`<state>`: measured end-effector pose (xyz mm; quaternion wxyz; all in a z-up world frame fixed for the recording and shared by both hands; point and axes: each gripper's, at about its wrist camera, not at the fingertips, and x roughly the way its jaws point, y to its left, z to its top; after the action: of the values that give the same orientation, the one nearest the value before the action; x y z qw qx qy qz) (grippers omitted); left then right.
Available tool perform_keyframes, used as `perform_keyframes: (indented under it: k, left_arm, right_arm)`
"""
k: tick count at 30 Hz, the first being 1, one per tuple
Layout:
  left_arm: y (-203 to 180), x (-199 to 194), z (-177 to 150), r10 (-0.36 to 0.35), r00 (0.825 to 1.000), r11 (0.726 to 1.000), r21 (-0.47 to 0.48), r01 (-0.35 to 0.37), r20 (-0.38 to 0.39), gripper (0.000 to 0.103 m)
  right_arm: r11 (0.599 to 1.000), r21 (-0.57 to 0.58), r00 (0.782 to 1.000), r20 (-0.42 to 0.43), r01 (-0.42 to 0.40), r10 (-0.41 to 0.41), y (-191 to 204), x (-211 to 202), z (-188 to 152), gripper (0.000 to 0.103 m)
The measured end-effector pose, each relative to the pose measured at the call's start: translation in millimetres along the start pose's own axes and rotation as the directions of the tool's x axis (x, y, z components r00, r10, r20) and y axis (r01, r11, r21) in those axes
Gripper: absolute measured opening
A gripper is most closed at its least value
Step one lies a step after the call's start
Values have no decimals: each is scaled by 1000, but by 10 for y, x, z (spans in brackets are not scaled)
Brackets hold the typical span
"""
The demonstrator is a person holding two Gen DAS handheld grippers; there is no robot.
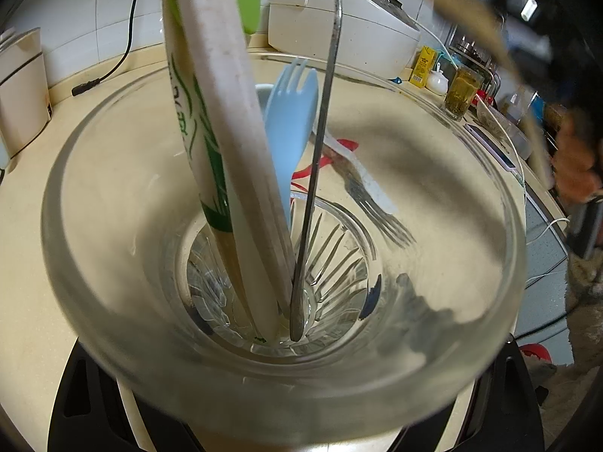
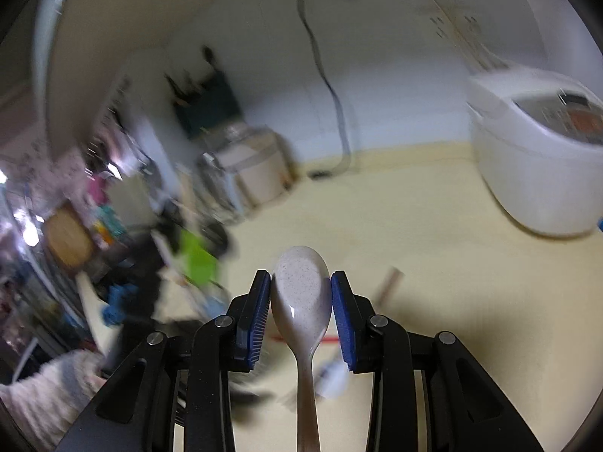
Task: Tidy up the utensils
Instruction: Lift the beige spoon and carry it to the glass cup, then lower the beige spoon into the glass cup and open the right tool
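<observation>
Several utensils already stand in the clear ribbed glass tumbler [image 1: 282, 339] directly ahead of the left gripper [image 1: 286, 440] (its jaws are hidden, so I cannot tell their state): paper-wrapped chopsticks [image 1: 226, 143], a pale blue plastic fork [image 1: 290, 120] and a thin metal handle [image 1: 320, 120]. The right gripper [image 2: 301, 301] clamps a speckled grey ceramic spoon [image 2: 301, 293] between its blue pads, not yet deposited. A steel fork [image 1: 377, 207] remains on the cream counter [image 1: 56, 143].

glass [image 1: 471, 263] right half open, chopstick sleeve [image 1: 222, 143] crowding left, seemingly
</observation>
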<state>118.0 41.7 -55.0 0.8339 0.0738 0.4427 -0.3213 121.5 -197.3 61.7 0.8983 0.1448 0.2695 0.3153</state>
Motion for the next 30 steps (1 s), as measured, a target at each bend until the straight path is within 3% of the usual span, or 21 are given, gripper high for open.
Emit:
perform_keyframes:
  k: [3,10,23,30]
  left_arm:
    - [-6,3,2,-2,1000,1000,-2,2,1,91]
    - [8,2,-4,-2,1000,1000,-2,2,1,91]
    - [25,-5,-23,-10,1000,1000,-1,10,1,93]
    - [14,-3,-33,-11,1000,1000,3,11,-2,94]
  right_arm:
    - [992,-37,990,70,-117,120,295,-32,149,33]
    - [971,-113,965,132,-210,225,716,283,313,33]
    - [974,-16,954,199,-225,223,608,741,158,33]
    - [982,-83,956,231,-167,182,663,716,66,34]
